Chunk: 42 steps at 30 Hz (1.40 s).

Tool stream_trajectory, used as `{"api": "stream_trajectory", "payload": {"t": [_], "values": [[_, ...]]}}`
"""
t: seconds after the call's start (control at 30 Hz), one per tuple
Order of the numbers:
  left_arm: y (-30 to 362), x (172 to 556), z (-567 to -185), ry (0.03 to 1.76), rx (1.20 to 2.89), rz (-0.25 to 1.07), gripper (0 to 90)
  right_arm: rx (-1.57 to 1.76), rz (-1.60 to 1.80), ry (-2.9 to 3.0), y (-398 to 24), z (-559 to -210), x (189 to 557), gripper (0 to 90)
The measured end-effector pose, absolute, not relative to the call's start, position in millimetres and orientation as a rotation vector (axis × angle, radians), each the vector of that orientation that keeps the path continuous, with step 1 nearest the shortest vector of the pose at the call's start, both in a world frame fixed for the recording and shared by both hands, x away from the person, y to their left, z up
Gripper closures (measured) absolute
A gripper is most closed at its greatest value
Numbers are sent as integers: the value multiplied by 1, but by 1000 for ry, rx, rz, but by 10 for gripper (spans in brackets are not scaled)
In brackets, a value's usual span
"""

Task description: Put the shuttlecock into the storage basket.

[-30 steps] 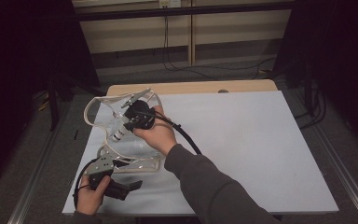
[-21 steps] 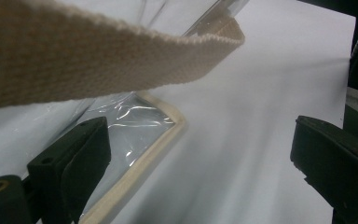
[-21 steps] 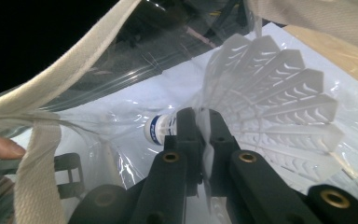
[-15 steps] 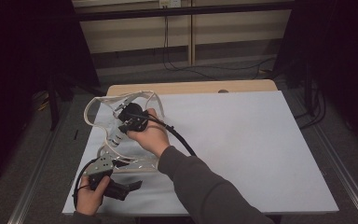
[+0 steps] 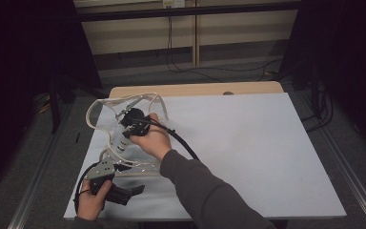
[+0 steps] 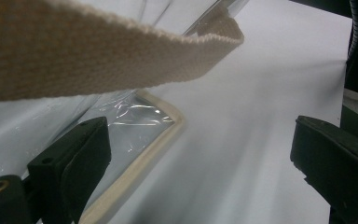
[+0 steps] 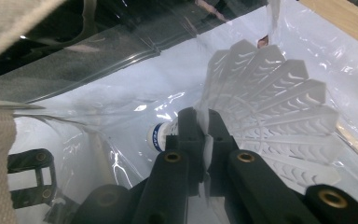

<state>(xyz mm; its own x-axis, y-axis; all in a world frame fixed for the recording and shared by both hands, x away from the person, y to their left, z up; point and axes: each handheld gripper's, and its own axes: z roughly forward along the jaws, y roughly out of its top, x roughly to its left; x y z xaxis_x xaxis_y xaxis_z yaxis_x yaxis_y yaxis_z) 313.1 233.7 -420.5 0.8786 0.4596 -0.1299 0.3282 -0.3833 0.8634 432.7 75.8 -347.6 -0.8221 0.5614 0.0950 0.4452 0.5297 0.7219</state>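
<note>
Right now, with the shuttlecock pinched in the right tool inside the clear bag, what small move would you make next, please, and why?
Probably ease the right tool a little lower, then open it. Its jaws are clamped on the shuttlecock feathers, already within the clear bag walls, while the left tool sits at the bag's lower edge on the table, seemingly steadying it.

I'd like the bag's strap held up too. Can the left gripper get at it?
Probably yes: the left gripper is open, and the strap hangs just ahead of it with nothing between.
</note>
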Motion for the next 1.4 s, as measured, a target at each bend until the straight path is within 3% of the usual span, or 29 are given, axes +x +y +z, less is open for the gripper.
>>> {"api": "stream_trajectory", "payload": {"t": [1.4], "values": [[233,312,-422,585,2001,155,50,826,1095,2680,87,-369,434,878]]}}
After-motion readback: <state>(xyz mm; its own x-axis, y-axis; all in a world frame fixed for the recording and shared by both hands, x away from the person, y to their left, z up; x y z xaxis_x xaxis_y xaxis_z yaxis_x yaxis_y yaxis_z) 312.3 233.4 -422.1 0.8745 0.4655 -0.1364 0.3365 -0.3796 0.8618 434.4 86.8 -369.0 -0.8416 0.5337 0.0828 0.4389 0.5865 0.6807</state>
